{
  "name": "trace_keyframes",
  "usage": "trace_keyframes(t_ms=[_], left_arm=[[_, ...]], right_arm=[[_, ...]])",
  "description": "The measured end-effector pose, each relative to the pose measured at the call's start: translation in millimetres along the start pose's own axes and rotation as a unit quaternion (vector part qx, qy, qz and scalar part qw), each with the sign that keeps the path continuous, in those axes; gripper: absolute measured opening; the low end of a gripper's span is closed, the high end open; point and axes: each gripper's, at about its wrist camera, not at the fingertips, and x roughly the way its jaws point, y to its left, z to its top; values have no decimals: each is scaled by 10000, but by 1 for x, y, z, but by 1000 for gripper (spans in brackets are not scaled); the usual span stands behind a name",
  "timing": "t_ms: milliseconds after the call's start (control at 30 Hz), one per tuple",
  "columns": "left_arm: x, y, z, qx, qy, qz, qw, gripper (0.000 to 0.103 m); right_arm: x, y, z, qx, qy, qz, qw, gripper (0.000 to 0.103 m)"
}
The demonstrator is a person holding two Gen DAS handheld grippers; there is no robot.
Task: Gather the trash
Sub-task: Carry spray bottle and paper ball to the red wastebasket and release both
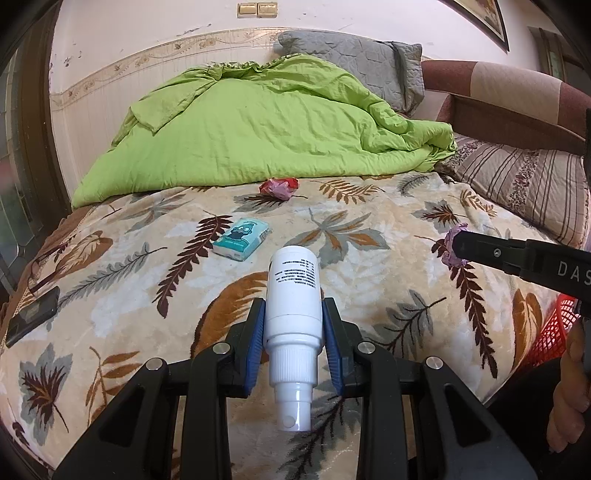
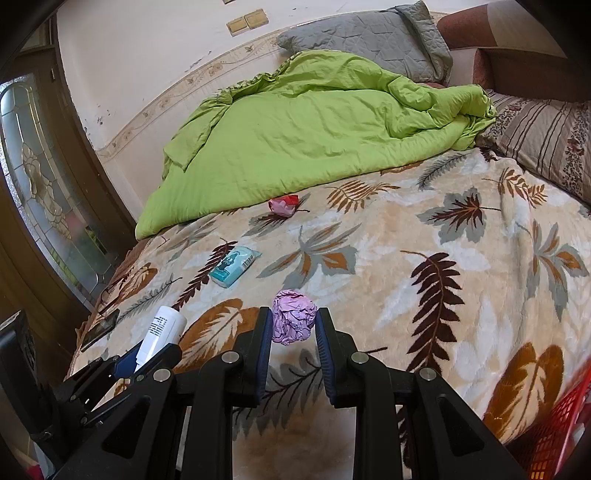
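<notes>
Left tool (image 1: 293, 325) grips bottle (image 1: 293, 291); right tool (image 2: 293, 325) pinches paper wad (image 2: 294, 320). Basket (image 2: 554, 435) lies low-right, nearer right tool; drop there probably next.

— What sort of place is this?

— A bedroom in a home. A bed fills the view, spread with a leaf-print blanket (image 1: 369, 236).

— What else says so?

— A crumpled green quilt (image 1: 258, 125) lies at the far side by the wall, a grey pillow (image 1: 354, 62) behind it, a striped pillow (image 1: 524, 184) to the right by a padded brown headboard (image 1: 517, 96).

— And the room itself?

— Switch plates (image 1: 257, 10) on the pale wall, and a wooden door with patterned glass (image 2: 40, 177) at the left.
</notes>
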Motion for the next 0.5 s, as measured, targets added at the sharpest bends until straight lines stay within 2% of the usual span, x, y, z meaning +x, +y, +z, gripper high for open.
trace_keyframes(t_ms=[500], left_arm=[[0,-4,-2,79,22,-35,10000,29]], right_arm=[[-10,-3,-5,101,-7,125,9999,26]])
